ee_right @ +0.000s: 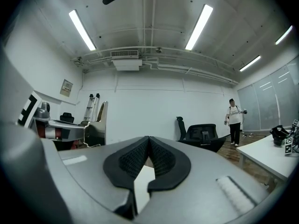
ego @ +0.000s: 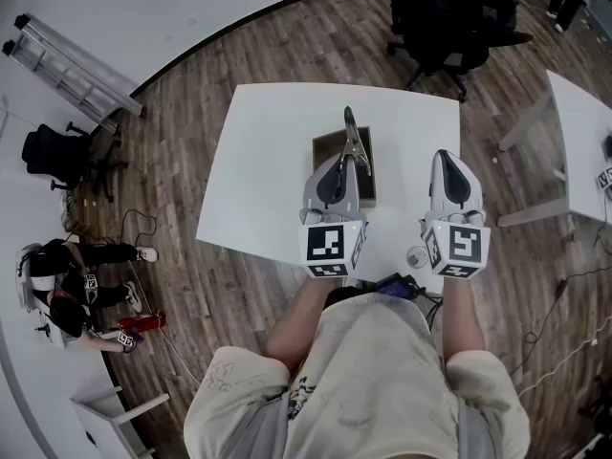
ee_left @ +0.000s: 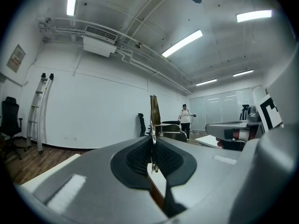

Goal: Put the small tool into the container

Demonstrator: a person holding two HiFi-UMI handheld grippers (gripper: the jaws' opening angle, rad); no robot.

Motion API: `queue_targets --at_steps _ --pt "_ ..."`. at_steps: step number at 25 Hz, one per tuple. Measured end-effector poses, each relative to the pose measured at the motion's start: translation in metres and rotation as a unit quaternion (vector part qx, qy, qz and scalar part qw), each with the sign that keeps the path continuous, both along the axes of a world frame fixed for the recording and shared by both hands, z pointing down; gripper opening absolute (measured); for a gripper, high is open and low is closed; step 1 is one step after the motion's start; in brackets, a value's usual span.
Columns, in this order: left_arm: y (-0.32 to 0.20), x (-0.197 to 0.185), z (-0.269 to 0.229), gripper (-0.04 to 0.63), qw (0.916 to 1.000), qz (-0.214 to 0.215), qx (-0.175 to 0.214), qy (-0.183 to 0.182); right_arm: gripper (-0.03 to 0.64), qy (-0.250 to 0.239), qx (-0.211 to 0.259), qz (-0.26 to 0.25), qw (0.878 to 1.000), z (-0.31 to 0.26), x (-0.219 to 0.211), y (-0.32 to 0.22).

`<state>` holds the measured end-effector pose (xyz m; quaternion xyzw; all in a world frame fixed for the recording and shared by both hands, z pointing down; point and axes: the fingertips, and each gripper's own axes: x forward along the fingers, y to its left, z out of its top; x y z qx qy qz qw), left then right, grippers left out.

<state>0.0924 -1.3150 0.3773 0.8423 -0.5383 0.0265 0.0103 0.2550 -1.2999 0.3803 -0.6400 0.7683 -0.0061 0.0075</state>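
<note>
A thin metal clamp-like tool (ego: 351,134) stands upright, pinched between the pads of my left gripper (ego: 342,159). It is over a small brown open box (ego: 321,146) in the middle of the white table (ego: 258,161). In the left gripper view the tool (ee_left: 154,108) rises from the shut left gripper (ee_left: 153,146). My right gripper (ego: 446,157) hovers to the right of the box, shut with nothing in it. Its black pads (ee_right: 161,160) meet on the right gripper (ee_right: 148,146) in its own view, where the tool (ee_right: 101,115) shows at the left.
Black office chairs (ego: 449,17) stand beyond the table's far edge. A second white table (ego: 583,142) is at the right. A ladder (ego: 67,65) leans on the left wall, and a person (ego: 67,285) sits on the floor there. Another person (ee_right: 233,118) stands far off.
</note>
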Motion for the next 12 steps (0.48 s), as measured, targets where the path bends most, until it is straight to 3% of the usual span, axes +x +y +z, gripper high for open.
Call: queue_targets --at_steps 12 --pt "-0.007 -0.034 0.034 0.021 0.9982 0.01 -0.059 -0.002 0.006 0.006 -0.004 0.008 1.0 0.016 -0.039 0.006"
